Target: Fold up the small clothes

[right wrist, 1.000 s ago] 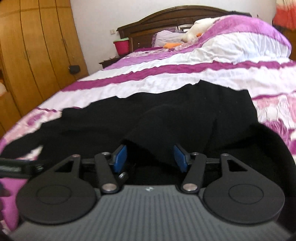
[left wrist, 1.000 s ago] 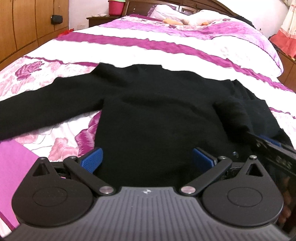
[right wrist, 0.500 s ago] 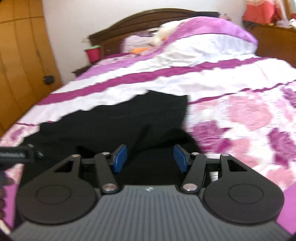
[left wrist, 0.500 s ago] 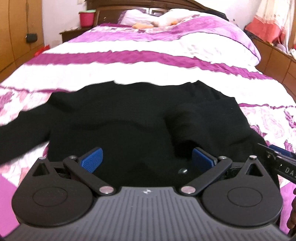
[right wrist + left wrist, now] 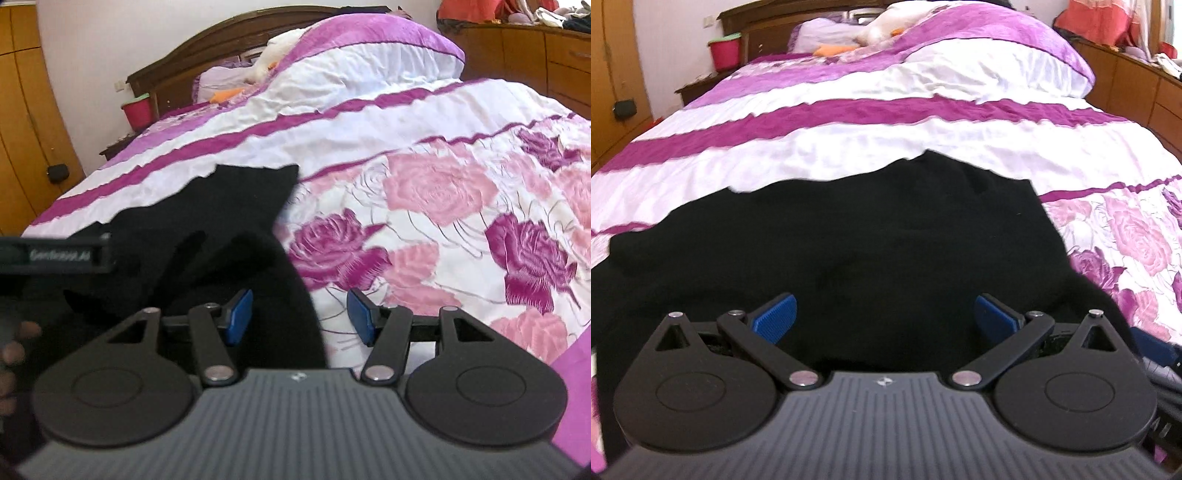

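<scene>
Both cams swung right vs 1 s ago: left wrist view then had the black sweater [image 5: 849, 240] spread w/ one sleeve out to the left of the tool, now that sleeve is out of frame and the garment fills the lower-mid view, its right edge running down beside the floral part of the bedspread [image 5: 886, 140]. Right wrist view went from sweater dead ahead to mostly bedspread; sweater [image 5: 207, 236] now sits ahead-left of the tool only.

Left gripper [image 5: 884, 317]: jaws wide apart, blue pads [image 5: 774, 317] well separated, nothing pinched. Black fabric lies under and ahead of both fingers, across the whole gap. Contact w/ cloth can't be told.

Right gripper [image 5: 299, 317]: jaws apart but narrower than left, nothing between the pads. Sweater edge passes thru the gap: left pad [image 5: 240, 315] over black cloth, right pad over white/pink bedspread [image 5: 443, 192]. A fold or rounded hump of black cloth lies just ahead-left of the left finger.

Left gripper body [image 5: 55, 254] shows at far left of right wrist view, label blurred, w/ person's fingertips [image 5: 14, 350] below it at frame edge. A bit of the other tool, blue and black, shows at the lower right edge of left wrist view.

Far ahead of both tools: wooden headboard [image 5: 798, 14], pillows [image 5: 979, 44], pink bucket [image 5: 724, 51] on a side table to the far left. Wooden wardrobe [image 5: 22, 147] left, drawers [image 5: 554, 62] right.
</scene>
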`<action>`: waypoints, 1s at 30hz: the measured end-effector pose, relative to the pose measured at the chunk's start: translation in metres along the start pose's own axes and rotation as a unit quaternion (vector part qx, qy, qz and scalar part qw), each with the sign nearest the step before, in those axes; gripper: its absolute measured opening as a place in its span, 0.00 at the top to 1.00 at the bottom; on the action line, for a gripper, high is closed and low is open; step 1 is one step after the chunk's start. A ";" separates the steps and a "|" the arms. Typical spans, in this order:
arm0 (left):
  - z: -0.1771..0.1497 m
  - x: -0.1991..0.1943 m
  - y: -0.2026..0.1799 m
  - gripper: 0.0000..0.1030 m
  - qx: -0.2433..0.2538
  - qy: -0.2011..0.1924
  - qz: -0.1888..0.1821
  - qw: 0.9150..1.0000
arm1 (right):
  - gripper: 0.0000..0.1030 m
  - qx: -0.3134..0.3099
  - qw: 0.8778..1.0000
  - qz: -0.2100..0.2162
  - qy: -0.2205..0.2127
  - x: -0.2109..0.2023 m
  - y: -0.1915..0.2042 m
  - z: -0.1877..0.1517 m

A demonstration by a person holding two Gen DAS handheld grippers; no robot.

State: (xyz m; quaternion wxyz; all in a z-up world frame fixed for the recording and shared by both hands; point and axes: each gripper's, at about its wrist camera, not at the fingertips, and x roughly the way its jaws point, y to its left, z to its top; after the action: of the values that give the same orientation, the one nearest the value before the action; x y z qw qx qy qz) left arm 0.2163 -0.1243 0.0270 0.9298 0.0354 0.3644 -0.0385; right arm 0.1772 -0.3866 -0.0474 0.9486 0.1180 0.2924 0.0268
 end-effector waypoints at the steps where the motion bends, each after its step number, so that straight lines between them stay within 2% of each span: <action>1: 0.000 0.002 -0.004 0.00 0.003 -0.010 0.003 1.000 | 0.44 -0.004 1.000 0.002 -0.003 0.001 -0.001 -0.002; 8: -0.007 0.021 -0.036 0.04 0.068 -0.058 0.029 0.996 | 0.43 -0.025 1.000 0.006 -0.012 0.007 -0.003 -0.015; 11: -0.014 0.031 -0.047 0.04 0.101 -0.060 0.036 0.992 | 0.33 -0.016 1.000 0.022 -0.005 0.011 -0.006 -0.015; 13: -0.021 0.034 -0.051 0.05 0.121 -0.070 0.040 0.989 | 0.30 -0.012 1.000 0.026 -0.006 0.013 -0.006 -0.016; 15: -0.024 0.036 -0.054 0.16 0.138 -0.082 0.056 0.985 | 0.24 -0.016 0.999 0.033 -0.006 0.015 -0.005 -0.018; 17: -0.028 0.040 -0.056 0.20 0.159 -0.092 0.094 0.979 | 0.21 -0.017 0.999 0.038 -0.005 0.016 -0.005 -0.018; 18: -0.030 0.042 -0.057 0.26 0.166 -0.094 0.113 0.975 | 0.21 -0.017 0.999 0.039 -0.005 0.016 -0.005 -0.018; 19: -0.031 0.042 -0.057 0.31 0.168 -0.096 0.120 0.974 | 0.21 -0.016 0.999 0.040 -0.006 0.016 -0.005 -0.018; 21: -0.032 0.038 -0.054 0.49 0.168 -0.101 0.131 0.972 | 0.21 -0.015 0.999 0.041 -0.007 0.016 -0.006 -0.018; 23: -0.029 0.033 -0.047 0.51 0.153 -0.107 0.136 0.973 | 0.21 -0.014 0.999 0.042 -0.009 0.016 -0.006 -0.018; 25: -0.025 0.029 -0.037 0.51 0.130 -0.108 0.157 0.973 | 0.21 -0.013 0.999 0.043 -0.012 0.016 -0.006 -0.019; 30: -0.010 0.019 0.014 0.50 0.069 -0.099 0.203 0.972 | 0.21 -0.013 0.999 0.044 -0.014 0.016 -0.007 -0.020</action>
State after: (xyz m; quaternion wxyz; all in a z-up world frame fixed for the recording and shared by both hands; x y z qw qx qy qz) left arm 0.2249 -0.1105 0.0068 0.9450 0.1685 0.2524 0.1223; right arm 0.1791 -0.3876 -0.0738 0.9520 0.1186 0.2731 0.0709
